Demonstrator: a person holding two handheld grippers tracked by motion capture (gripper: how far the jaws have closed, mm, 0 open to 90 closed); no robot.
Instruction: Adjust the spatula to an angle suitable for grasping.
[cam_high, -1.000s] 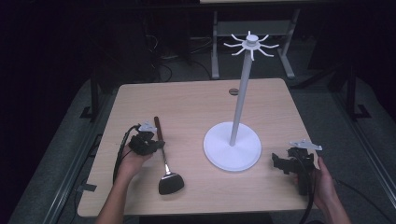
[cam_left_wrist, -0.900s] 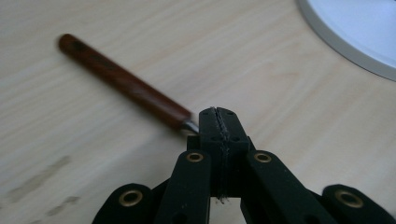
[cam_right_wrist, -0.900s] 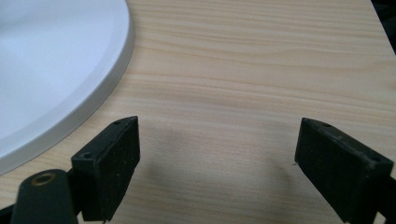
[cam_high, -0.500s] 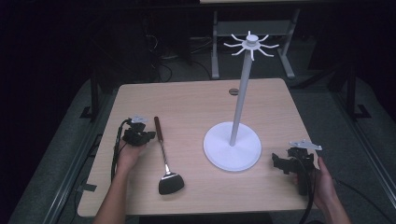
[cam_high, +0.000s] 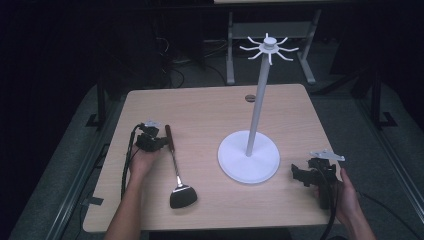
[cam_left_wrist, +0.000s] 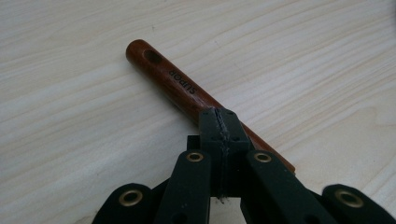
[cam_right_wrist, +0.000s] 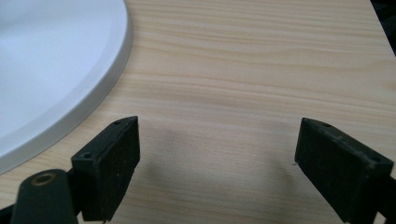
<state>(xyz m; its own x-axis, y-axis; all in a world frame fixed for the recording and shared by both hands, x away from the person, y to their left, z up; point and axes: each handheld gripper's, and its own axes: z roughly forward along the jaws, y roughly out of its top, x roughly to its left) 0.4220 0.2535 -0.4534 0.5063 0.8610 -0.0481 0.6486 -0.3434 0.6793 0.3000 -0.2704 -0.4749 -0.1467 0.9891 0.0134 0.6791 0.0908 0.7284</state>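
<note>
The left gripper (cam_high: 159, 142), at the left of the high view, has its black jaws pressed together with nothing between them, tips just above the reddish-brown wooden handle of the black-headed spatula (cam_high: 174, 167) lying on the pale wooden table (cam_high: 210, 110). At lower right, the right gripper (cam_high: 299, 175) sits spread wide beside the white round-based hook stand (cam_high: 249, 159).

The desk (cam_high: 210, 110) is pale wood with fine grain lines. Near its left edge lies a spatula (cam_high: 176, 165): reddish-brown handle with dark lettering, silvery shaft, and a black, perhaps dark grey, blade. The stand (cam_high: 249, 161) toward the right edge is plain white. Both grippers (cam_left_wrist: 219, 126) (cam_right_wrist: 217, 168) have matte black jaws with brass-coloured rivets.
</note>
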